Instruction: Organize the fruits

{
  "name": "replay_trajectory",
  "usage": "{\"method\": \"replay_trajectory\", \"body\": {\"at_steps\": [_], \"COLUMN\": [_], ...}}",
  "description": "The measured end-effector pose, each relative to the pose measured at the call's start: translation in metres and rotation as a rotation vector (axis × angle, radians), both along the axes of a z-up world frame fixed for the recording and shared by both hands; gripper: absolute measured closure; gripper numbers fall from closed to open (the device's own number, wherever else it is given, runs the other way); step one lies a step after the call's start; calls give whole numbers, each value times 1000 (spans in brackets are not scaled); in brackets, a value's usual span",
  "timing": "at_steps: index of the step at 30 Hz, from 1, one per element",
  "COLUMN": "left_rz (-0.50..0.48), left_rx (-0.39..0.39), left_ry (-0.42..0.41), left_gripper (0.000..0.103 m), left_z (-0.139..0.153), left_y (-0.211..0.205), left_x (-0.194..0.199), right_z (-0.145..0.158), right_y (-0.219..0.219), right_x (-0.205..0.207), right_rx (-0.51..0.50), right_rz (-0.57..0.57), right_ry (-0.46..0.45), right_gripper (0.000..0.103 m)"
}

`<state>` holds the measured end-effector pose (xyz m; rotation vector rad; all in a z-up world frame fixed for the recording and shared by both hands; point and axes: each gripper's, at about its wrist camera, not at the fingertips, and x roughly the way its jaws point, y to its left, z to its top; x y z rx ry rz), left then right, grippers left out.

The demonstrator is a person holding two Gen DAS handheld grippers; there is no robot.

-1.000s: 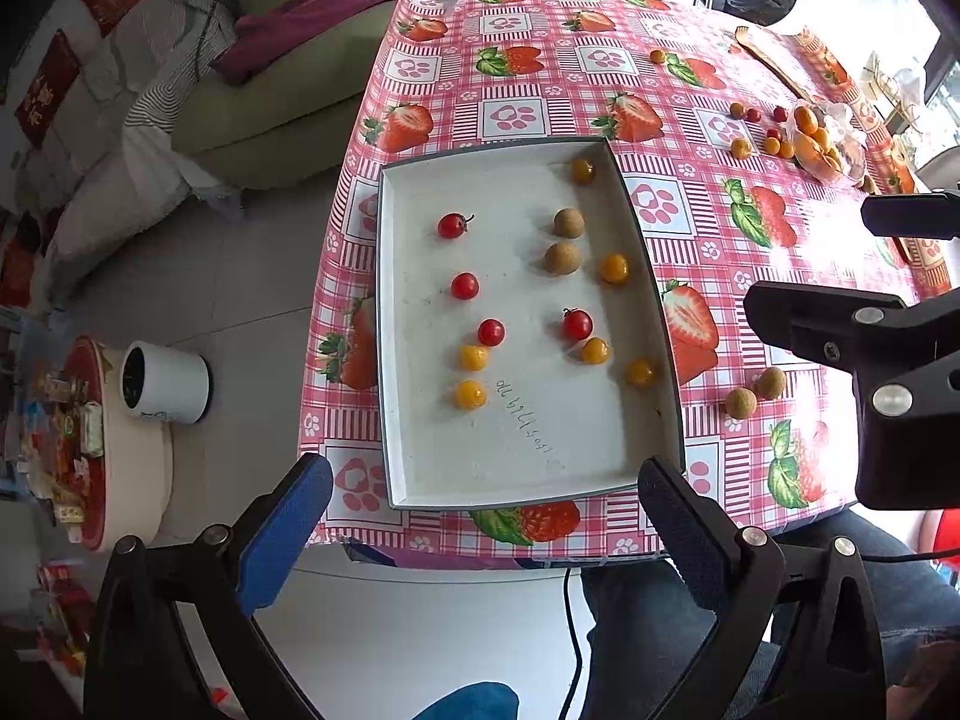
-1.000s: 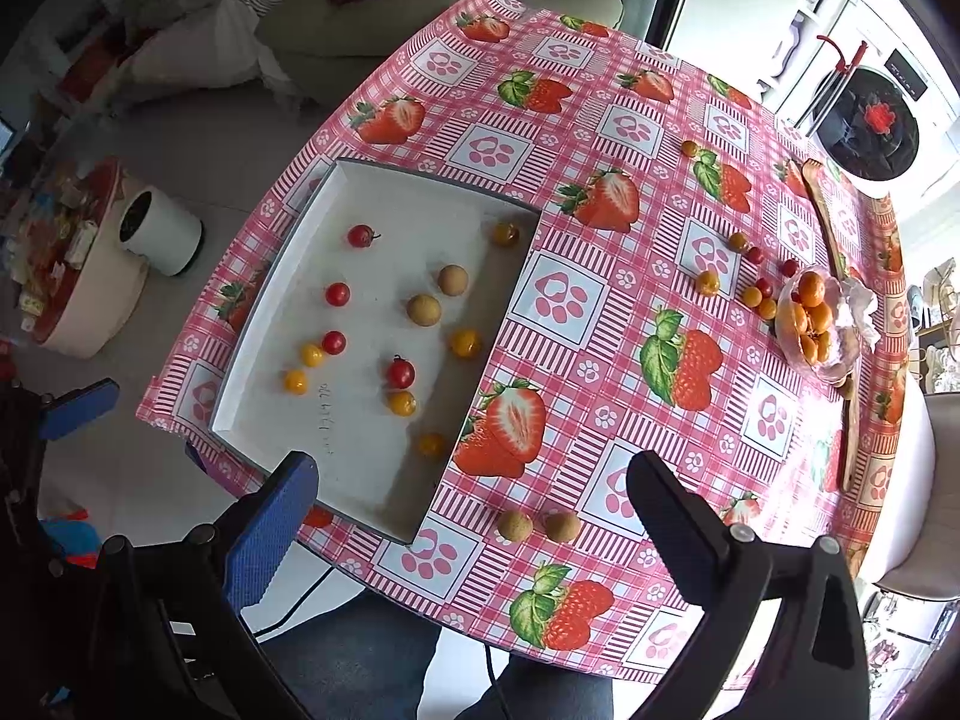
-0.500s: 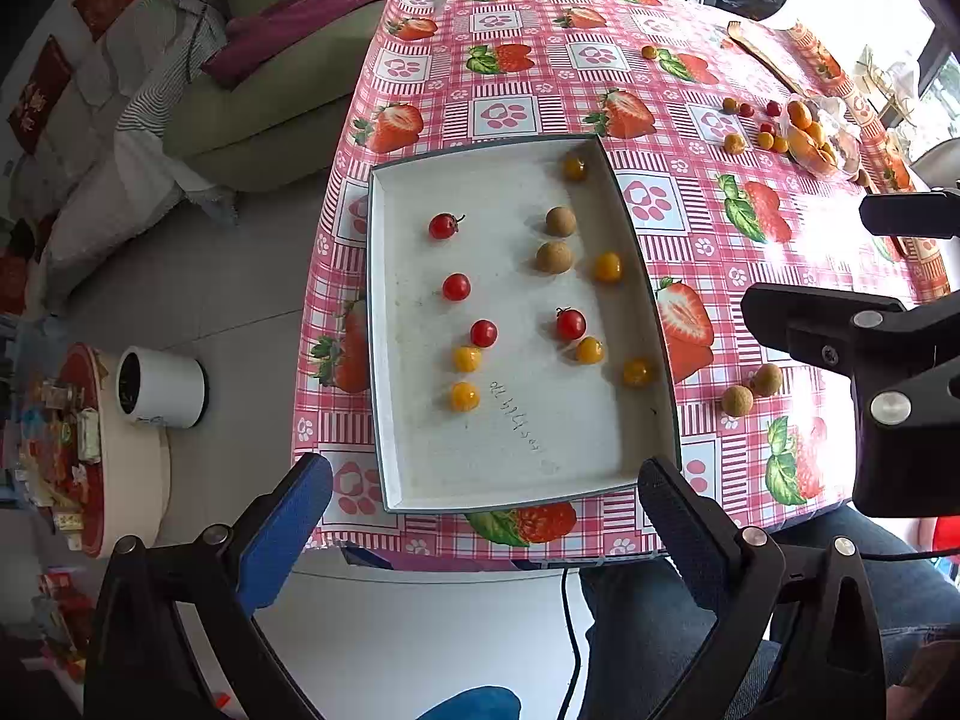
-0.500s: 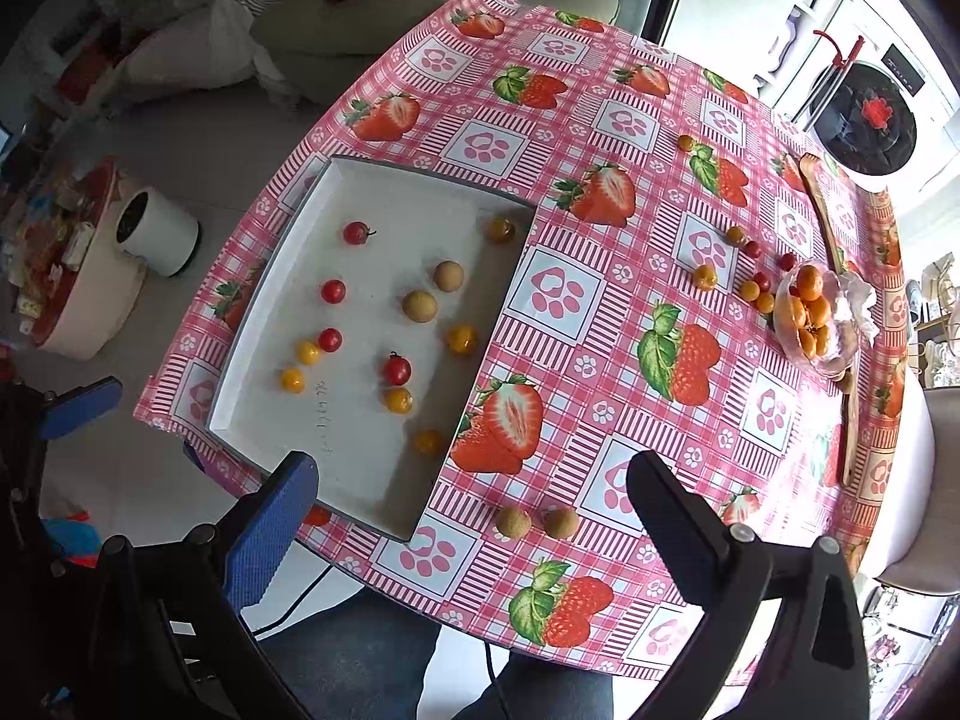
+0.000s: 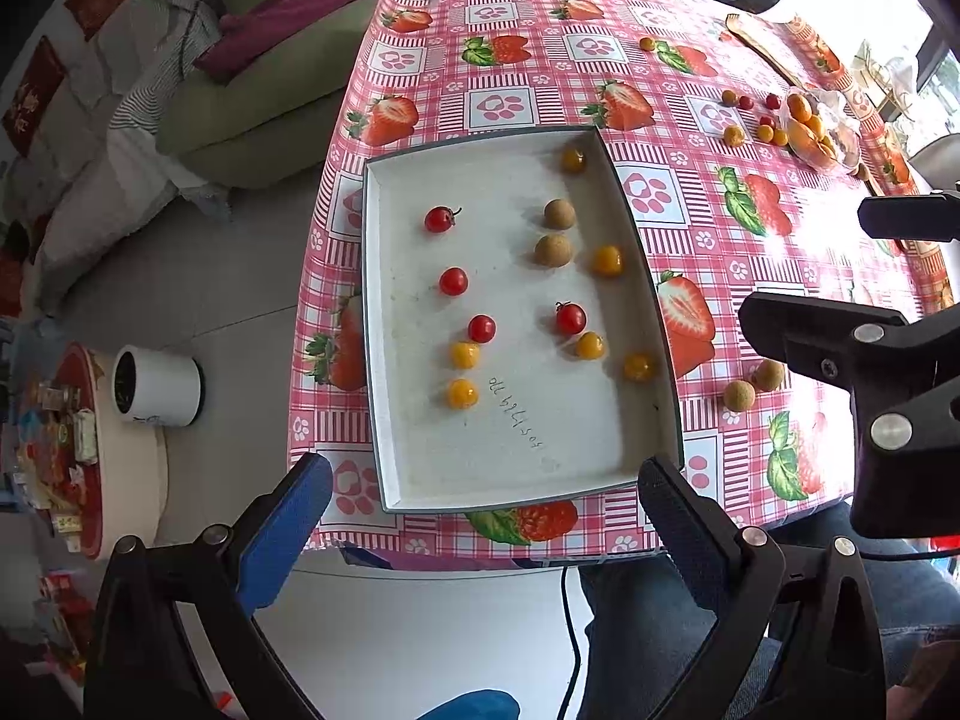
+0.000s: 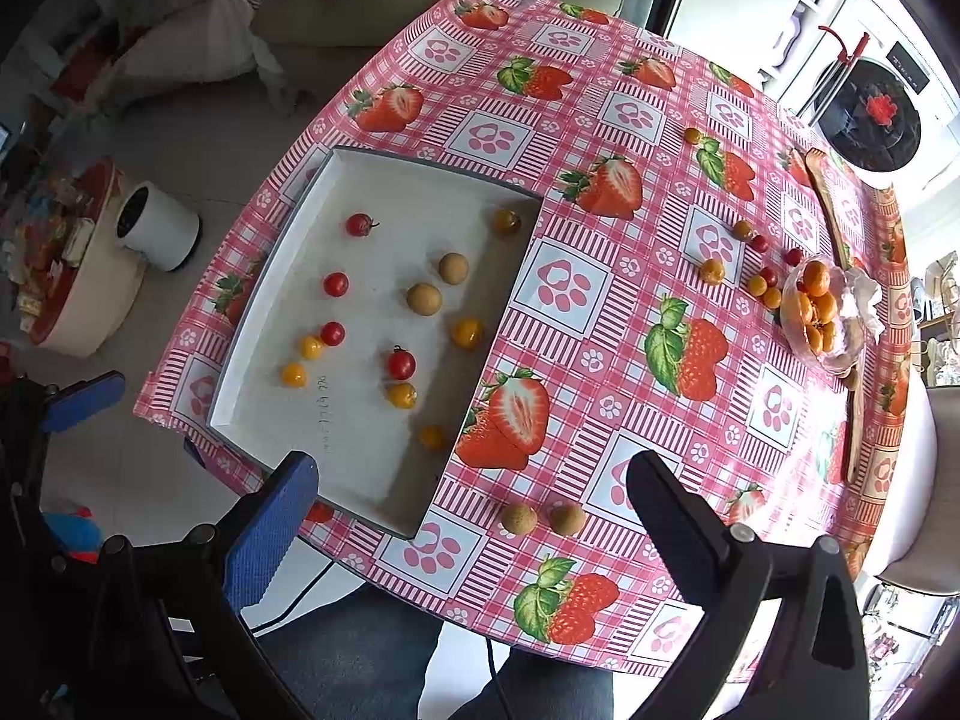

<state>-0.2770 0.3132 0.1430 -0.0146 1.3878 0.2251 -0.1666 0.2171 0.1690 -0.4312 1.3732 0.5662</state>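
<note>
A white tray (image 5: 510, 456) (image 6: 360, 468) lies on the strawberry tablecloth and holds several red cherry tomatoes (image 5: 453, 281), several yellow ones (image 5: 462, 393) and two brown longans (image 5: 553, 250). Two more longans (image 6: 519, 519) (image 5: 739, 395) lie on the cloth beside the tray's near right corner. My left gripper (image 5: 483, 507) is open and empty, high above the tray's near edge. My right gripper (image 6: 471, 495) is open and empty, above the table's near edge by the two loose longans.
A clear bowl of orange fruits (image 6: 819, 312) stands at the far right, with several small loose fruits (image 6: 756, 276) beside it. A wooden utensil (image 6: 840, 276) lies along the right edge. A sofa (image 5: 270, 90) and a white cup (image 5: 157, 385) are off the table's left side.
Both grippers drifted slightly; the table view shifted a little in each. No fruit moved and both stayed open.
</note>
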Motion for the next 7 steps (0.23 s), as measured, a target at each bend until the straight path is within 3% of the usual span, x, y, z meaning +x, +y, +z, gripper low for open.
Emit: {"method": "replay_trajectory", "body": {"at_steps": [7], "left_rz": [15], "left_rx": [2], "left_ry": [-24], "left_gripper": [0], "left_z": [-1], "left_y": [7], "left_x": [3], "right_z": [-7], "right_y": [5], "right_x": [-1], "right_rx": [-4], "right_rz": [5], "right_ry": [26], "right_gripper": [0]}}
